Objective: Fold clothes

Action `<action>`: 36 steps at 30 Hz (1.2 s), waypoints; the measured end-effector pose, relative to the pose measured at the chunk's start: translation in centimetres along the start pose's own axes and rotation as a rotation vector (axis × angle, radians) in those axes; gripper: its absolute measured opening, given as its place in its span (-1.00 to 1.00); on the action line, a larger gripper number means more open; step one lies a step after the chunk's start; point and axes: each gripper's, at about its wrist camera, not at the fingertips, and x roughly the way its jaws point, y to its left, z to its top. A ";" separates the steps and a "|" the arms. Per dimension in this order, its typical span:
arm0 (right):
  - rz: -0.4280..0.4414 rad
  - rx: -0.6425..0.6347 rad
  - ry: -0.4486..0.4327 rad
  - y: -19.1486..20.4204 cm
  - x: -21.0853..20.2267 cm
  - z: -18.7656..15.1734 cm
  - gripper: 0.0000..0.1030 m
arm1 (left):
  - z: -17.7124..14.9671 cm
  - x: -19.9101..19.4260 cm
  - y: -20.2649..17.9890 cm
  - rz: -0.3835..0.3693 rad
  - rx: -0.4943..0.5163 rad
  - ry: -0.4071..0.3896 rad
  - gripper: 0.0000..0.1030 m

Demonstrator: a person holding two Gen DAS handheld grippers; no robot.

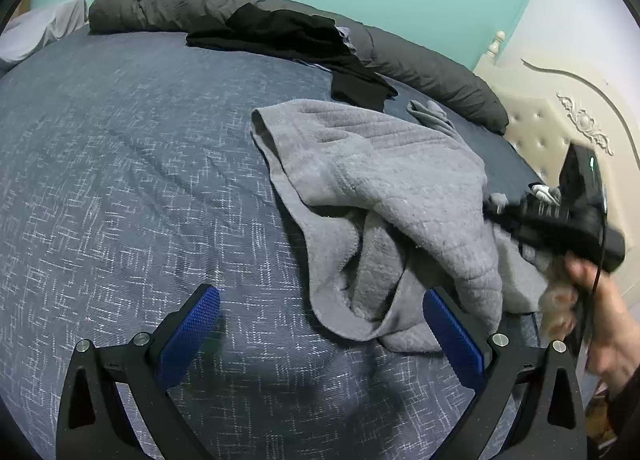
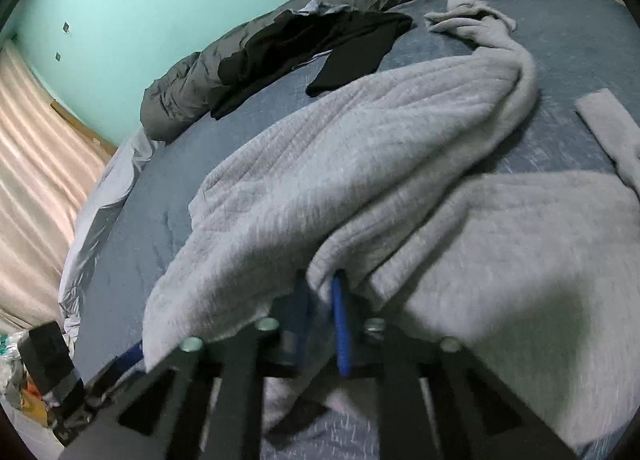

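Grey ribbed knit, a sweater [image 1: 384,188], lies crumpled on the blue bed [image 1: 120,164], towards its right side, with one sleeve trailing off towards the headboard [image 1: 560,132]. The left claw [image 1: 320,336] hovers low over the bedspread just beside the sweater's near hem, its blue pads [image 1: 192,336] spread wide and gripping nothing; the right-hand pad sits at the edge of the cloth. The right claw [image 2: 322,320] is pinched narrow on a fold of the sweater, cloth bunched between its blue pads [image 2: 341,324] and lifted a little off the bed. In the left view the person's hand [image 1: 600,324] grips that tool from below, wrist bent, at the sweater's right edge, blurred. Black clothes [image 1: 296,40] lie farther back against a rolled dark grey duvet [image 1: 168,0], well apart from the sweater.
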 end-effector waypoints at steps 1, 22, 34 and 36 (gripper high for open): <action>0.003 -0.014 -0.004 0.4 0.0 0.7 -0.89 | 0.0 0.0 0.0 -0.001 -0.004 -0.001 1.00; -0.045 -0.161 -0.036 7.4 0.8 15.7 -0.44 | 0.4 -0.4 1.3 0.002 -0.073 -0.010 1.00; -0.037 0.059 -0.256 -2.7 -8.6 5.9 0.04 | 0.5 -0.2 -0.4 -0.026 -0.052 -0.005 1.00; -0.040 0.116 -0.252 -4.2 -8.9 3.4 0.04 | 0.6 -0.3 -0.8 -0.043 -0.051 -0.012 1.00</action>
